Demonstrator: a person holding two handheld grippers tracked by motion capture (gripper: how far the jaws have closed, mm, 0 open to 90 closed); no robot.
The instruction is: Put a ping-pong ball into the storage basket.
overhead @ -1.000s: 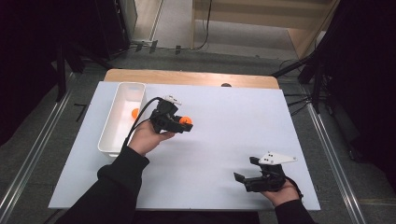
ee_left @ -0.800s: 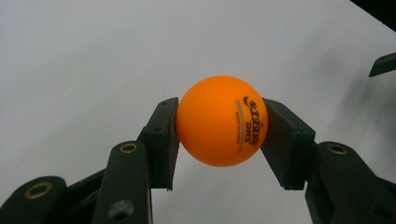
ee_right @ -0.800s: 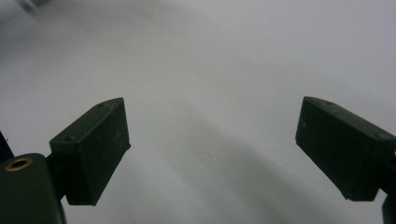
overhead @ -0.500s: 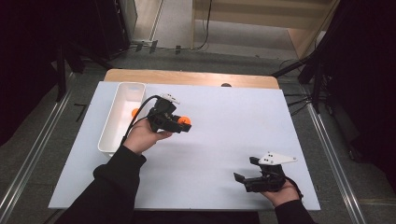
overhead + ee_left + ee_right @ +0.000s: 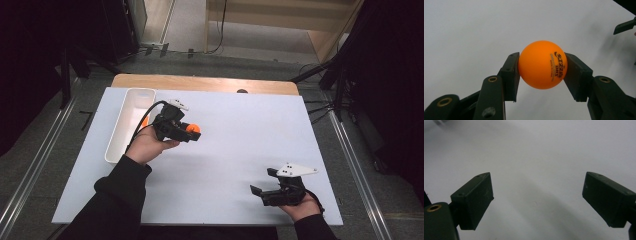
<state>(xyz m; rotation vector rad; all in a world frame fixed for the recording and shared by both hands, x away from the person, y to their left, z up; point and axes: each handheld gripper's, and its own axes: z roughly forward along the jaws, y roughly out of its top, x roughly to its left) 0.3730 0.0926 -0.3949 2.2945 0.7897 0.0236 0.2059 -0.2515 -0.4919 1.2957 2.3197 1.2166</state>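
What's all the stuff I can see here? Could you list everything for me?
Ball: one, orange with dark print, clamped between the left gripper's pads, above the table.
Second ball: one, orange, partly hidden, by the tray's right wall.
Tray: one, white, long, at the table's left.
Table: one, pale top, wooden far edge.
Left gripper: black, beside the tray.
Right gripper: black, jaws apart, at the table's near right.

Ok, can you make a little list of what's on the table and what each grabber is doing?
left gripper: shut on the orange ball, held just right of the tray
right gripper: open, nothing between its jaws
tray: white, long, at the table's left; another orange thing shows at its edge
table: white top
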